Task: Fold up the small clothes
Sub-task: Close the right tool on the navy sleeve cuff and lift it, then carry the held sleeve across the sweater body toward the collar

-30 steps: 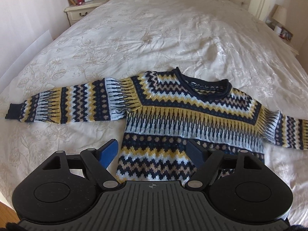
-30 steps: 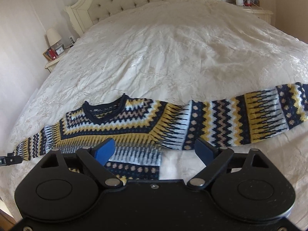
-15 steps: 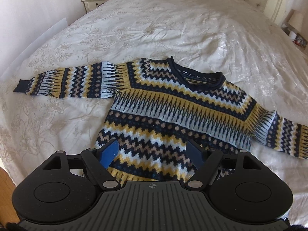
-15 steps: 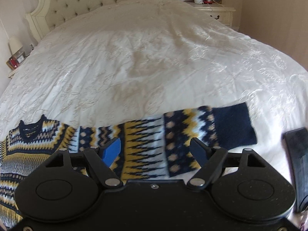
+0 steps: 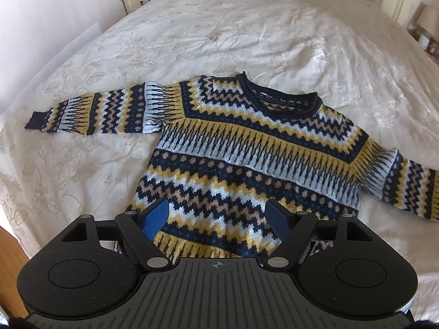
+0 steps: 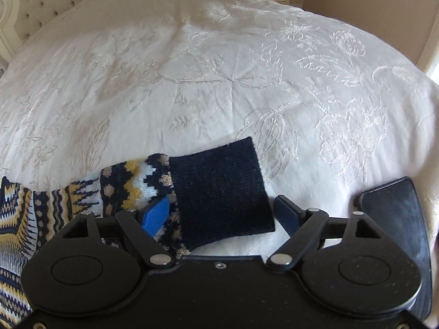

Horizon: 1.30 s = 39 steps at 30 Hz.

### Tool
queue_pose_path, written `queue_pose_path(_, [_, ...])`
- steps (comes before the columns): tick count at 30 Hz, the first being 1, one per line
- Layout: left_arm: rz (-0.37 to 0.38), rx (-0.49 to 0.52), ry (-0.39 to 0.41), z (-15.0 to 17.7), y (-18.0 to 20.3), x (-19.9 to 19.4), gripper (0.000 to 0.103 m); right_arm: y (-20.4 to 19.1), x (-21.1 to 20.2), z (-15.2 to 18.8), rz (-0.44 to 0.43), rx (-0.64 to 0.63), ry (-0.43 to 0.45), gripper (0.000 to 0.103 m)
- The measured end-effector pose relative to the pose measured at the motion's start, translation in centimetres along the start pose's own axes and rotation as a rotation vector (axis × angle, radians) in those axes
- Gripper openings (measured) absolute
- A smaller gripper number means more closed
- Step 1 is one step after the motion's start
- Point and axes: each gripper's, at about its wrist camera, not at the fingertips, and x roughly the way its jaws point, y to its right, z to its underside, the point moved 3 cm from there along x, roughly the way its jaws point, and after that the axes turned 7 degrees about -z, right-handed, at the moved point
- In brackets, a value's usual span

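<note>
Closer now, our right gripper point(image 6: 219, 213) hangs spread over the sweater's point(image 5: 247, 164) navy cuff point(image 6: 219, 189); our left gripper point(image 5: 218, 215) is spread too; neck label point(image 5: 264, 93) unreadable.

Navy-yellow-white zigzag sweater point(image 5: 247, 159)

- Your sweater point(image 5: 247, 150) lies flat on the bed point(image 5: 247, 27), sleeves spread sideways.
- Your left claw point(image 5: 218, 218) hangs over its hem.
- Your right claw point(image 6: 221, 212) straddles the cuff point(image 6: 219, 189).
</note>
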Motion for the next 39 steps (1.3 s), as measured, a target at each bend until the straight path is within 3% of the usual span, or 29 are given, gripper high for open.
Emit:
queue_pose_path(1, [-0.001, 0.005, -0.001, -0.1, 0.0, 0.1, 0.076, -0.1, 0.1, 0.1, -0.009, 0.005, 0.005, 0.084])
queue_pose_path(3, [-0.001, 0.011, -0.002, -0.2, -0.2, 0.3, 0.076, -0.9, 0.0, 0.4, -0.014, -0.011, 0.016, 0.067])
queue_pose_path(5, [0.004, 0.016, -0.005, -0.3, -0.4, 0.6, 0.076, -1.7, -0.2, 0.4, -0.041, -0.021, 0.021, 0.037])
queue_pose_path(6, [0.009, 0.020, -0.006, -0.4, -0.6, 0.8, 0.076, -2.2, -0.4, 0.3, -0.065, -0.013, 0.021, 0.027])
queue_pose_path(7, [0.013, 0.025, -0.006, -0.5, -0.8, 1.0, 0.076, -2.8, -0.6, 0.1, -0.080, -0.008, 0.028, 0.023])
queue_pose_path(14, [0.057, 0.061, 0.004, -1.6, -3.2, 2.9, 0.076, -12.0, -4.1, -0.5, -0.184, -0.075, 0.116, 0.023])
queue_pose_path(22, [0.089, 0.110, 0.015, -3.6, -8.6, 6.5, 0.076, -28.5, -6.3, 0.3, -0.374, -0.145, 0.149, 0.023])
queue_pose_path(32, [0.081, 0.103, -0.006, -5.8, -16.8, 10.7, 0.076, -47.8, -0.9, 6.3, -0.618, -0.225, 0.052, 0.023])
queue_pose_path(39, [0.086, 0.098, -0.028, -6.6, -20.5, 12.9, 0.076, -56.6, 4.4, 12.6, -0.637, -0.315, -0.069, 0.024])
